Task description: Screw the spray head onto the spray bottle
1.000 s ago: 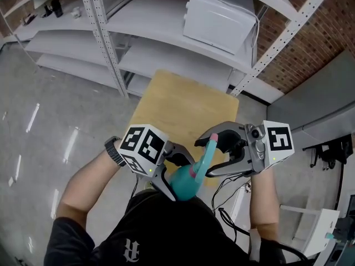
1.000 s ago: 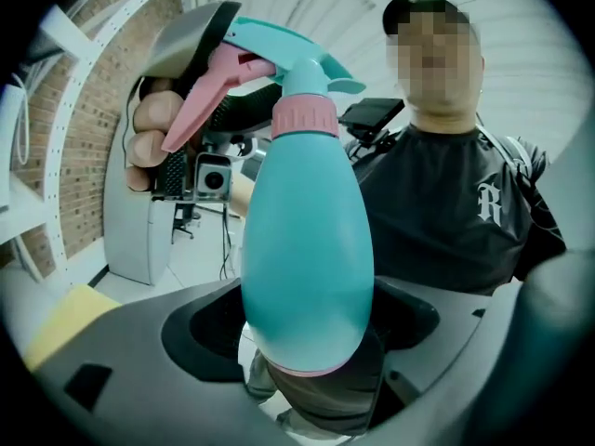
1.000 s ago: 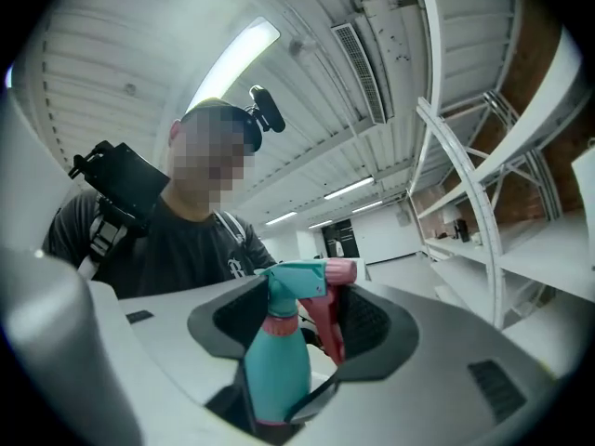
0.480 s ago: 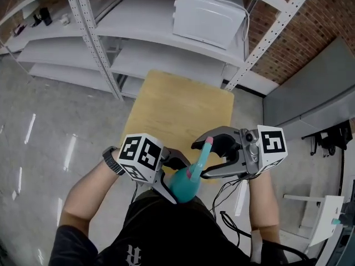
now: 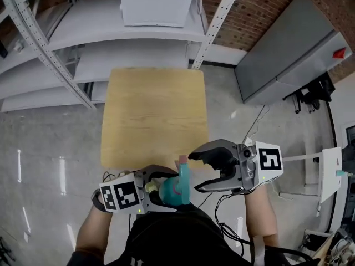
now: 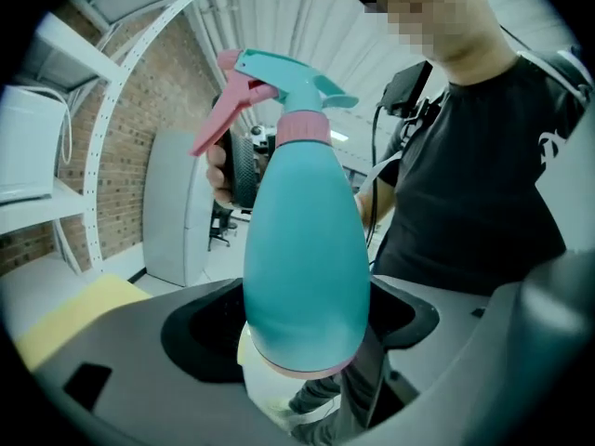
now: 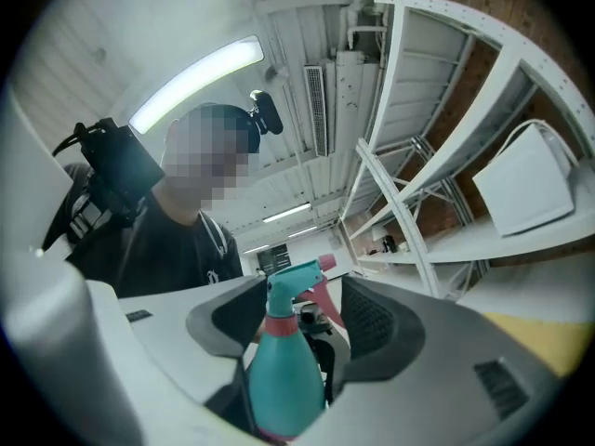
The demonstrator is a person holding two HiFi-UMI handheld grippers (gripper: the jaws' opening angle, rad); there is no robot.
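Note:
A teal spray bottle (image 6: pixel 307 249) with a pink collar carries its teal spray head (image 6: pixel 288 86) with a pink trigger. My left gripper (image 5: pixel 163 190) is shut on the bottle's lower body and holds it nearly upright in front of the person's torso. My right gripper (image 5: pixel 195 172) is open, with its jaws standing wide to either side of the spray head (image 5: pixel 183 168). In the right gripper view the bottle (image 7: pixel 284 370) rises between the two pads, and a gap shows on its right side.
A light wooden table (image 5: pixel 150 110) stands just ahead of both grippers. Behind it are white metal shelves (image 5: pixel 133 54) with a white box-shaped appliance (image 5: pixel 158 1). A grey cabinet (image 5: pixel 288 49) stands at the right, and cables lie on the floor beside the person.
Both grippers have sunk and drawn closer to the person. The left gripper has turned, so its marker cube now lies lower left. The bottle stands more upright, and the head view has swung right.

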